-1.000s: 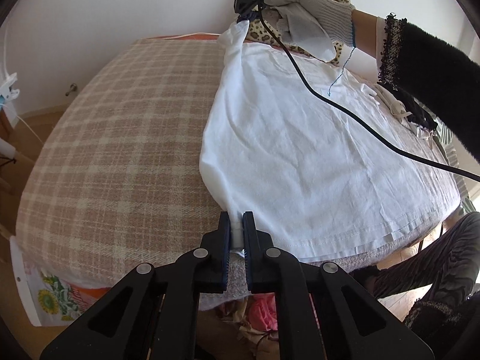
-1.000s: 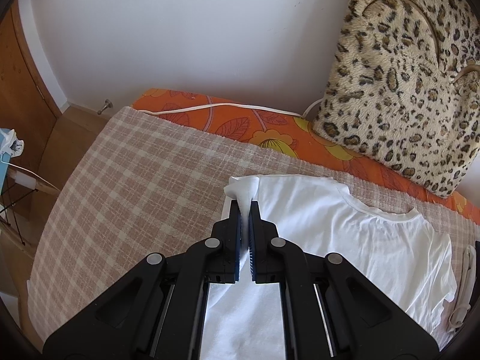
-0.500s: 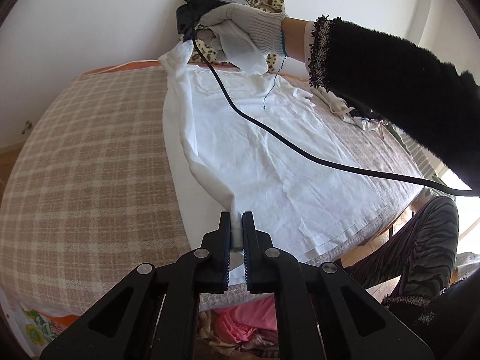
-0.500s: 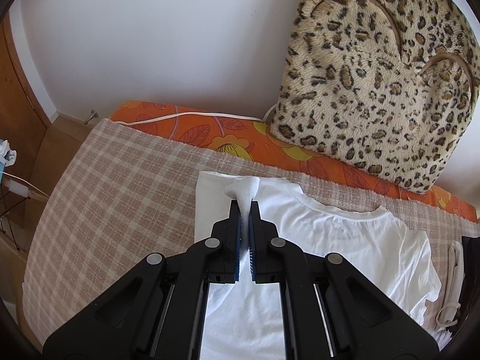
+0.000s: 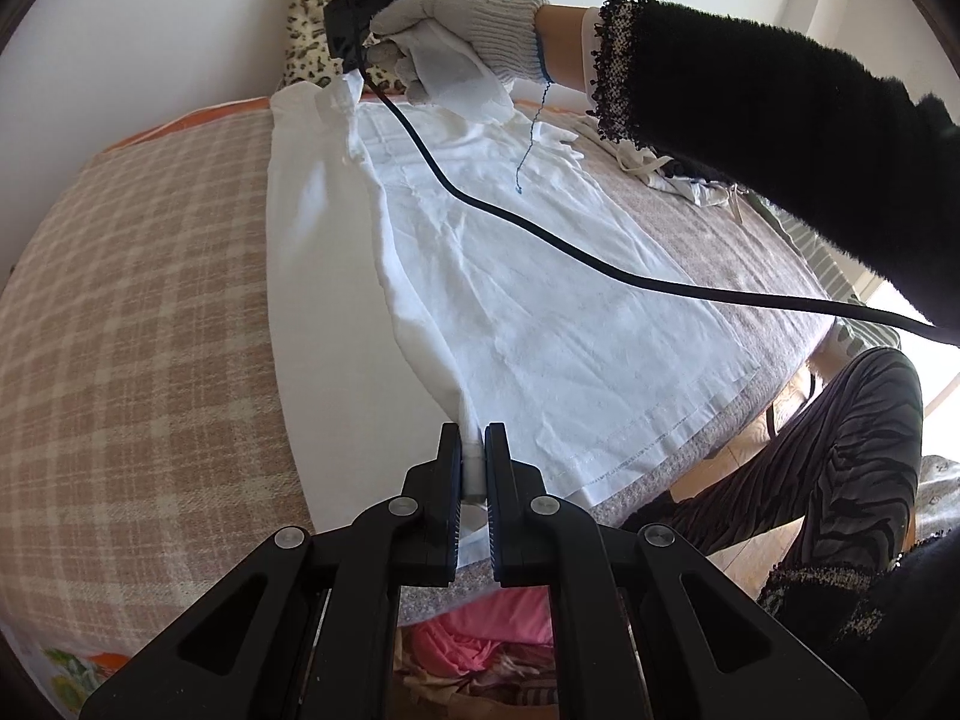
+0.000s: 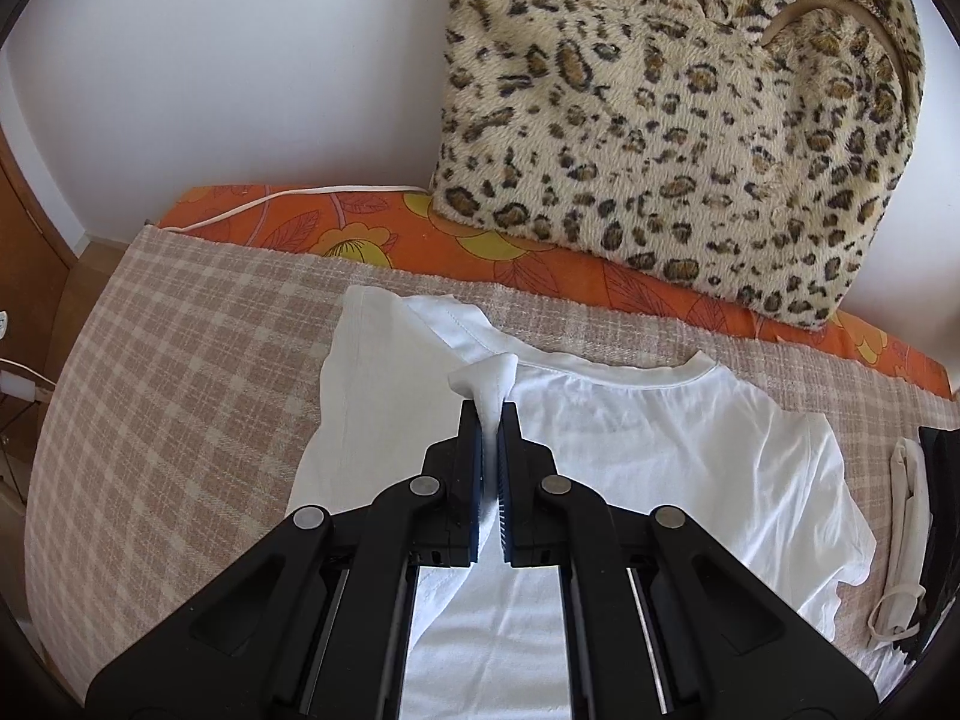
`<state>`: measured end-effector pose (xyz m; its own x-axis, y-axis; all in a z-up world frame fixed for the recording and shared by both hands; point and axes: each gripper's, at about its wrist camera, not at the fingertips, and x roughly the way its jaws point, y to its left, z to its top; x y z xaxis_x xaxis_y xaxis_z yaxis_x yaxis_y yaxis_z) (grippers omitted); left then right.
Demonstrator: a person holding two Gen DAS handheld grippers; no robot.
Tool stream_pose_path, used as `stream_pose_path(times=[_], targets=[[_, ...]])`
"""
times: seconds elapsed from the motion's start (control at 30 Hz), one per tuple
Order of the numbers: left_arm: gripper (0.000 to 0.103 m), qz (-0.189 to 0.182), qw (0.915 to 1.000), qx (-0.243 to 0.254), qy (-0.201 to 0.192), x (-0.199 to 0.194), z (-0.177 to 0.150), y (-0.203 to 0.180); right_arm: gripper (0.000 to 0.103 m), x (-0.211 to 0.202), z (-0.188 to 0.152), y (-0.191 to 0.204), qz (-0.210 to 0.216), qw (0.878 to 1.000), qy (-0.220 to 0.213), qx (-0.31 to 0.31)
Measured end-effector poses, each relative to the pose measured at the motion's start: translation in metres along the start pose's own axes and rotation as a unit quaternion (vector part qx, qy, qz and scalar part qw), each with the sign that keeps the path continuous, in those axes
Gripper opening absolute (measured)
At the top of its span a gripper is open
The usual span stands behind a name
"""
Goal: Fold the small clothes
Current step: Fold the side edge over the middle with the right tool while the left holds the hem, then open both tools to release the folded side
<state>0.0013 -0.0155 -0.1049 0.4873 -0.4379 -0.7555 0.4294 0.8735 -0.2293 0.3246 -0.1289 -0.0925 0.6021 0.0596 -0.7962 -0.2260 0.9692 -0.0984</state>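
Observation:
A white T-shirt (image 5: 540, 312) lies on the plaid bed cover (image 5: 132, 312), its left side lifted and carried over toward the middle. My left gripper (image 5: 474, 450) is shut on the shirt's hem edge near the bed's front. In the right wrist view the T-shirt (image 6: 660, 456) shows its round neckline, and my right gripper (image 6: 491, 414) is shut on a pinch of the shoulder fabric just left of the collar. From the left wrist view the right gripper (image 5: 351, 75) appears far off, held by a gloved hand (image 5: 456, 42), with a black cable trailing across the shirt.
A leopard-print cushion (image 6: 690, 120) leans on the wall behind the bed, above an orange floral sheet (image 6: 372, 228). A white strap and a dark item (image 6: 912, 516) lie at the bed's right. The person's striped trouser leg (image 5: 840, 456) stands by the bed's near corner.
Both grippers have carried the shirt's left edge rightward over its body, widening the folded-over band. The leopard cushion looms larger in the right wrist view.

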Motion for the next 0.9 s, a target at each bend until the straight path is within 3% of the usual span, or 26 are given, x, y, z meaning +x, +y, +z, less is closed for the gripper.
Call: stream_pose_path(times=[0.17,0.2,0.3,0.4,0.5,0.67,0.9], targets=[[0.017,-0.039,0.9991,0.011,0.015,0.004,0.005,-0.015,0.005,0.017,-0.005,-0.011,-0.014,0.999,0.029,0.005],[0.023,-0.043,0.9987,0.023,0.012,0.003,0.005,-0.020,0.010,0.020,-0.006,-0.014,-0.020,0.999,0.039,0.007],[0.032,-0.046,0.9978,0.047,0.002,-0.005,0.003,-0.027,0.046,0.022,-0.011,-0.024,-0.072,0.996,0.043,0.000],[0.032,-0.041,0.9987,0.028,-0.005,-0.012,0.001,-0.016,0.049,0.012,-0.015,-0.031,-0.094,0.995,0.019,-0.010],[0.032,-0.023,0.9997,0.004,-0.010,-0.016,0.000,-0.001,0.049,-0.002,-0.018,-0.035,-0.073,0.997,0.000,0.003],[0.032,0.009,0.9995,-0.025,-0.014,-0.018,0.000,0.018,0.049,-0.018,-0.026,-0.016,0.024,0.999,-0.027,-0.012],[0.032,0.028,0.9992,-0.024,-0.012,-0.015,0.001,0.020,0.049,-0.013,-0.048,0.011,0.054,0.998,-0.017,-0.030]])
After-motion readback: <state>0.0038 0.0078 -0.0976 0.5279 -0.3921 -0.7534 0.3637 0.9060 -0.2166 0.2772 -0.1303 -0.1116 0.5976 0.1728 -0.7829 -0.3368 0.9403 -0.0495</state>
